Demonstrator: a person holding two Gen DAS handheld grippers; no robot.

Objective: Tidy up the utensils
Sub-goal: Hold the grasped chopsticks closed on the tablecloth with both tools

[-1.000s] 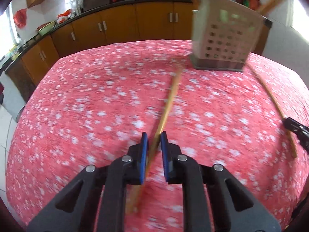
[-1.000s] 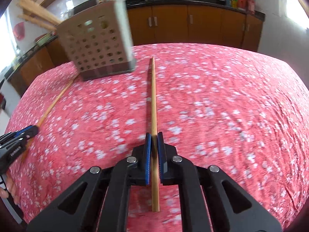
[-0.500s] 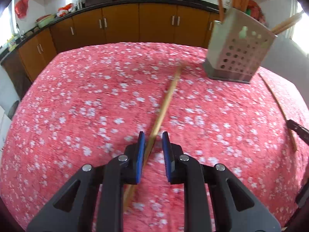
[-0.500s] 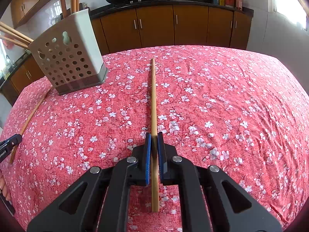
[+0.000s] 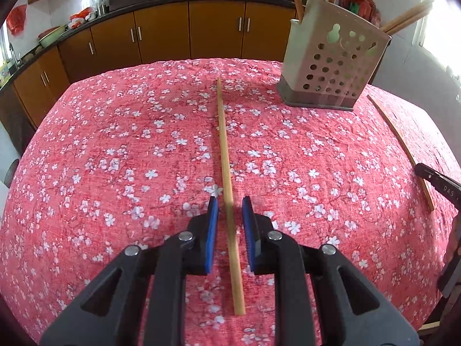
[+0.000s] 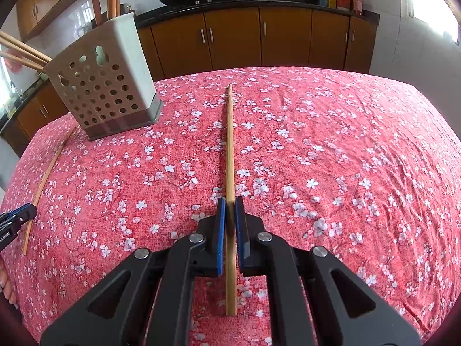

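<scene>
A long wooden chopstick (image 5: 223, 132) lies on the red floral cloth, running away from me between the blue pads of my left gripper (image 5: 229, 201). There is a gap on each side, so the left gripper is open around it. My right gripper (image 6: 229, 201) is shut on a second chopstick (image 6: 229, 132), which points toward the far edge. A beige perforated utensil holder (image 5: 331, 66) (image 6: 106, 86) stands upright at the back between the two, with several chopsticks sticking out of it. Each view shows the other gripper's chopstick (image 5: 403, 150) (image 6: 46, 178) near its side edge.
The red flowered tablecloth (image 6: 345, 158) covers the whole table and drops off at the far rim. Brown kitchen cabinets (image 5: 187, 34) line the wall behind, with woks on the counter. A person's fingers (image 6: 7, 285) show at the left edge.
In the left wrist view the chopstick has gone from slanted to straight between the pads, which stand a little wider apart. The right gripper keeps its grip on its chopstick.
</scene>
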